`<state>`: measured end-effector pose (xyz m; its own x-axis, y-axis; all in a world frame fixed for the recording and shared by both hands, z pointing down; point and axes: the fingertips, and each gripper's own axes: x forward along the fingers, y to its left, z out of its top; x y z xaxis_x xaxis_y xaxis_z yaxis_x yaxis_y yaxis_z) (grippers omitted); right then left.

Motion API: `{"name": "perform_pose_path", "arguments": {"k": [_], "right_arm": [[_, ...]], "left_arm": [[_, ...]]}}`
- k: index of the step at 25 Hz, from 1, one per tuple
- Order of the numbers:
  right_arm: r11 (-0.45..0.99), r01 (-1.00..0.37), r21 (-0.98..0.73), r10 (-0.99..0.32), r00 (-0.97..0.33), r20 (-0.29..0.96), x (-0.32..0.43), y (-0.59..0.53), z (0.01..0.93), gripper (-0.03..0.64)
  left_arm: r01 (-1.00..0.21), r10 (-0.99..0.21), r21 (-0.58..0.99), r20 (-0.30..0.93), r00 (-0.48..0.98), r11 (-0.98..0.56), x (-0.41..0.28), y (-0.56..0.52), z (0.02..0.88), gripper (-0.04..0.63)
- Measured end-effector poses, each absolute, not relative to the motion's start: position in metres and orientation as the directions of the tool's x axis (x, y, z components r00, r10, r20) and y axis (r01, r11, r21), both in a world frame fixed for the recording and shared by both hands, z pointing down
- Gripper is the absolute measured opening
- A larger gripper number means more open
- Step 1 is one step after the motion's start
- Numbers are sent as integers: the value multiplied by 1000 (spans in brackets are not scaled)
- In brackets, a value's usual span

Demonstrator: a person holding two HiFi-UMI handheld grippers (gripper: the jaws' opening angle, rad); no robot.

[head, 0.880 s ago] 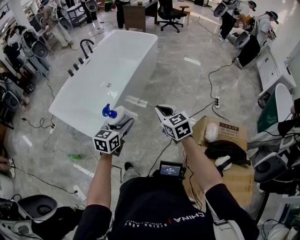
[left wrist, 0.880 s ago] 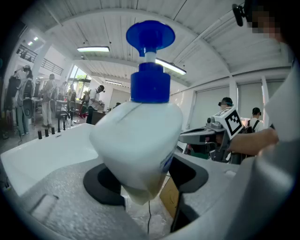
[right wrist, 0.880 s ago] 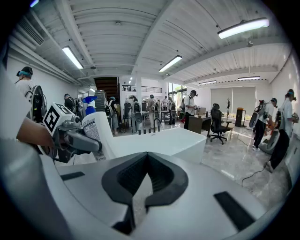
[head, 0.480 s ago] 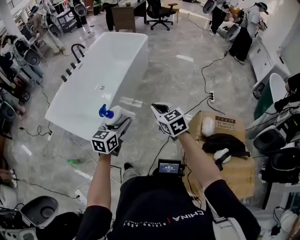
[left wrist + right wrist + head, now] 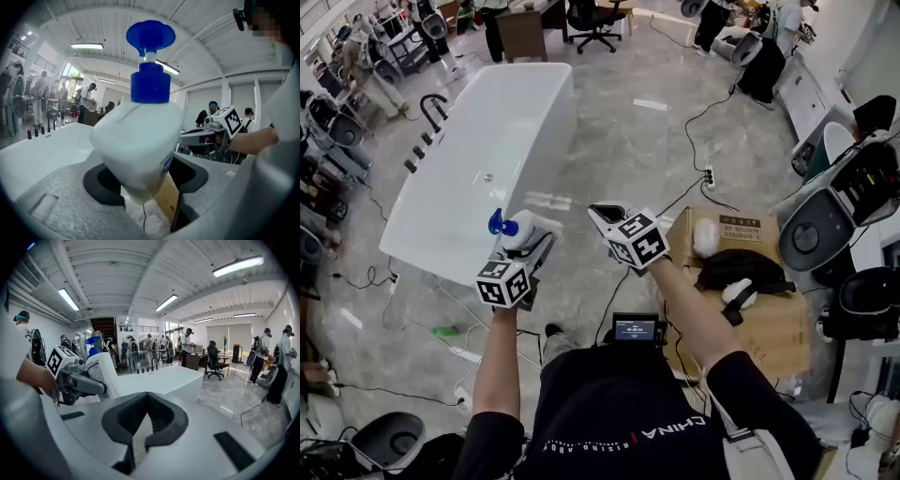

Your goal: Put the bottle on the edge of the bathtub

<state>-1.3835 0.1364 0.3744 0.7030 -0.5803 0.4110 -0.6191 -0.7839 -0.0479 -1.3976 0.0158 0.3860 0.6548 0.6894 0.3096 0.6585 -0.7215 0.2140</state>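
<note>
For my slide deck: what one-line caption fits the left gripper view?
Left claw grips a white pump bottle with a blue top, white bathtub ahead at left.

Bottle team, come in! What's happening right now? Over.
Left gripper shut on the bottle, held in the air. Right gripper shut, empty. Bottle not on the bathtub edge yet. Nothing in the way, over.

head camera steeply down; gripper cameras close, forward; bathtub point(image 5: 516, 122) common to all
</note>
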Motion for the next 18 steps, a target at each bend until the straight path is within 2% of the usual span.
{"name": "perform_pose_path", "arguments": {"k": [18], "right_arm": [[-806, -589, -60, -559, 724, 404, -1372, 170, 375, 12]], "left_arm": [[686, 718, 225, 312, 622, -692, -1381, 49, 393, 291]]}}
